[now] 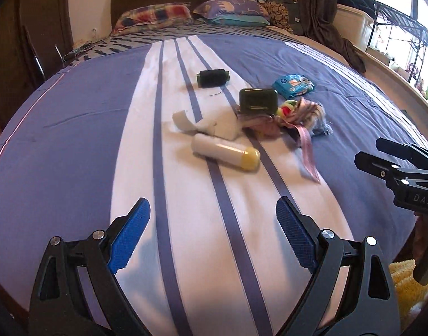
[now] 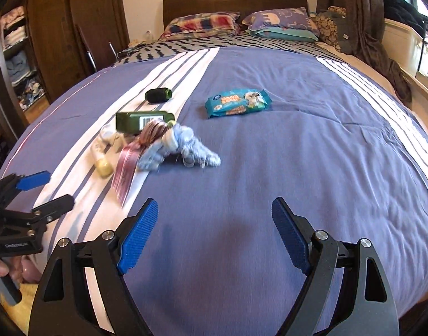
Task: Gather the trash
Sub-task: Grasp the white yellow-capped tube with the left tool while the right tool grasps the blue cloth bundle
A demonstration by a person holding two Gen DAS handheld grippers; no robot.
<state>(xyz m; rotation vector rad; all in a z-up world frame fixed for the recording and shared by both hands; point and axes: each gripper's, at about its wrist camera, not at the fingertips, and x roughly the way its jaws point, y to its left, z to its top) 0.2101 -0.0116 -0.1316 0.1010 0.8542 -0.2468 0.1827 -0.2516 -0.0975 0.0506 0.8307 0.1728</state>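
Note:
Loose items lie mid-bed: a white tube with a yellow cap, a crumpled white tissue, a dark green box, a dark thread spool, a pink ribbon, bluish cloth scraps and a blue wipes packet. My left gripper is open and empty, short of the tube. My right gripper is open and empty over the blue cover, short of the scraps. Each gripper shows at the edge of the other's view.
The bed has a blue cover with white stripes. Pillows and a dark headboard lie at the far end. A wooden wardrobe stands left. A curtain and window sill are right.

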